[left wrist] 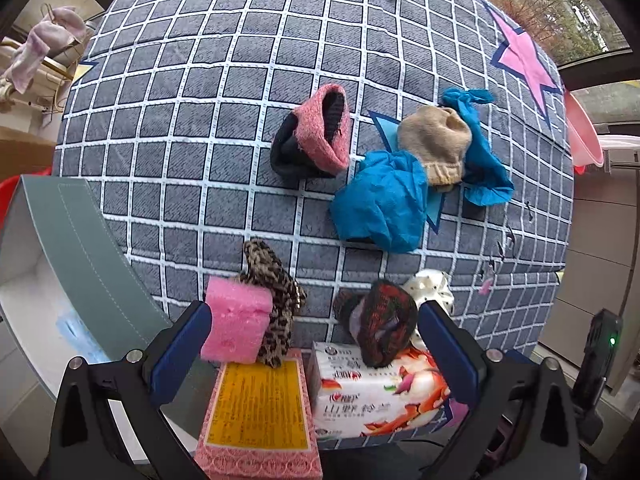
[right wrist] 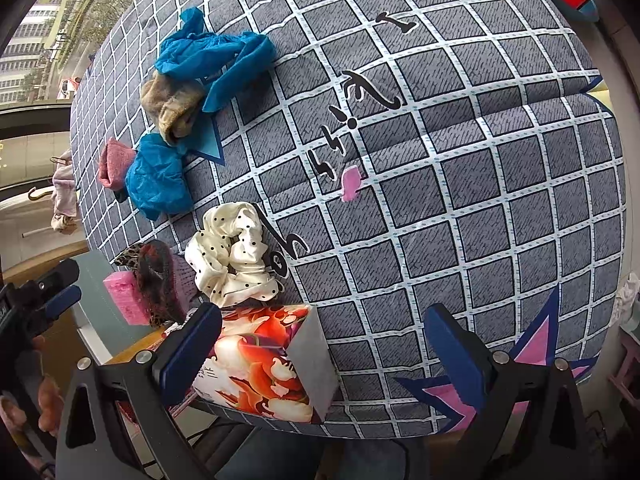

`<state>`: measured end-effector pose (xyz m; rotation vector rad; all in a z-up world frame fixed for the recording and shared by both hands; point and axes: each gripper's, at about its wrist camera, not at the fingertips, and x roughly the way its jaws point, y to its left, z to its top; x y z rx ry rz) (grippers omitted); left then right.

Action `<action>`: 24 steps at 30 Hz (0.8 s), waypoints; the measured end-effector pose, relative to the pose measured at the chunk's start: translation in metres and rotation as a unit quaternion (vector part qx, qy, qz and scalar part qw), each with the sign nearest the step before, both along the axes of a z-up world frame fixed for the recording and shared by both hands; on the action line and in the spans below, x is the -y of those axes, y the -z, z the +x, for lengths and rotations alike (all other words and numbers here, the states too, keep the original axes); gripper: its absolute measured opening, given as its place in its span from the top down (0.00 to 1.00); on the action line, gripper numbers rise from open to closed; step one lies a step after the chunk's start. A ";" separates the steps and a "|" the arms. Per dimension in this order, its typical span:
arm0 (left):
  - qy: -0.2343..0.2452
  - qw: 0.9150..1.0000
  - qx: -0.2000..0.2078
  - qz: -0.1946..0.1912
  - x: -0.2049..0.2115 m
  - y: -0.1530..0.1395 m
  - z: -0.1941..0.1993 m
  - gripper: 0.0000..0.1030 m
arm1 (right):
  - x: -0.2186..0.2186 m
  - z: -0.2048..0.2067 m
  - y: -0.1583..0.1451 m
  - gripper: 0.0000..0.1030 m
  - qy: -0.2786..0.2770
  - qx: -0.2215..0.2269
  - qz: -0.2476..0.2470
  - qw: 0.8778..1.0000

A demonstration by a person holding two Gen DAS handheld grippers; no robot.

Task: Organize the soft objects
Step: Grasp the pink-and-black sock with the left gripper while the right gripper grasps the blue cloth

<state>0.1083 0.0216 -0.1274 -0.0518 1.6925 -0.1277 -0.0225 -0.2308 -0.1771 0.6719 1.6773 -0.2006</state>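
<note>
Left tongs and right tongs both spread, empty; pink sponge apparently touches left blue pad.

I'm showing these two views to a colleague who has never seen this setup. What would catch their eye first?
Probably the bright blue crumpled cloth lying mid-bed on the grey checked bedspread, wrapped around a beige sock, with a pink-and-dark rolled sock just beside it. Nearer the edge, a pink sponge and a floral tissue pack sit between the open jaws of the left gripper. The white dotted scrunchie stands out in the right wrist view.
</note>
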 end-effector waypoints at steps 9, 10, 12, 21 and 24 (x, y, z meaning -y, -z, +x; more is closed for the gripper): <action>-0.023 0.999 0.029 0.038 0.005 0.028 0.052 0.00 | 0.003 0.005 0.007 0.01 0.004 0.010 0.000 1.000; -0.022 0.999 0.029 0.040 0.007 0.032 0.056 0.00 | 0.004 0.008 0.006 0.01 0.003 0.019 -0.001 1.000; -0.021 0.998 0.026 0.049 0.011 0.042 0.061 0.00 | 0.005 0.021 0.000 0.01 -0.003 0.045 -0.008 0.999; -0.062 0.997 0.013 0.050 0.006 0.071 0.074 0.00 | 0.008 0.104 -0.010 0.01 -0.018 0.129 -0.031 0.991; -0.076 0.996 0.016 0.049 0.000 0.076 0.086 0.00 | 0.010 0.137 -0.004 0.01 -0.011 0.143 -0.042 0.989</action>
